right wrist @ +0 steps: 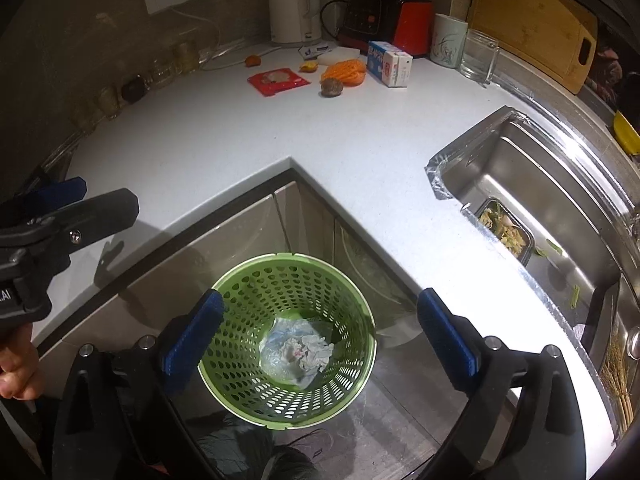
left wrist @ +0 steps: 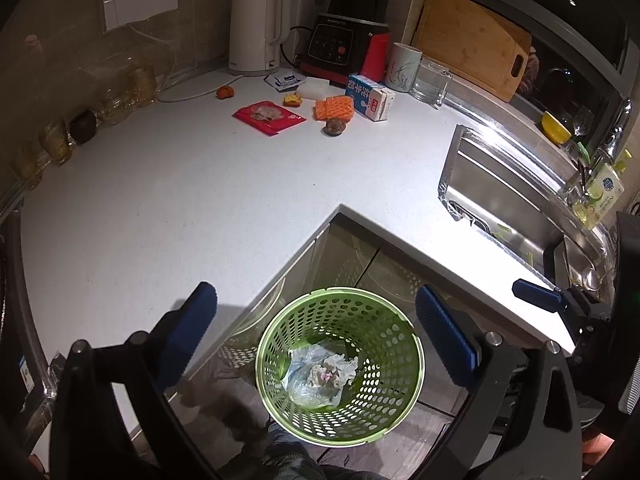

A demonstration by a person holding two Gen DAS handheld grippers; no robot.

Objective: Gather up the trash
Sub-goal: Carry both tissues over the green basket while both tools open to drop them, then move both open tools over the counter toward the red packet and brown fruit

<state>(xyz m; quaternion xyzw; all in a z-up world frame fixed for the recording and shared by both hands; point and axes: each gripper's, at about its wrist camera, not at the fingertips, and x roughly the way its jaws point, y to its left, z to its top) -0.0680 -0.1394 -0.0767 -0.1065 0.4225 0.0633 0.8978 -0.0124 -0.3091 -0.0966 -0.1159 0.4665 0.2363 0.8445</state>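
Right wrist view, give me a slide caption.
Open right gripper above green bin holding crumpled trash.

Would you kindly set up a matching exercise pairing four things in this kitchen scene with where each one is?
Things:
1. crumpled paper
2. food tray
3. red packet
4. cutting board

Places:
A. lying flat on the white counter
B. leaning against the wall behind the sink
C. at the bottom of the green basket
D. inside the steel sink

Pairs: 1-C, 2-D, 3-A, 4-B
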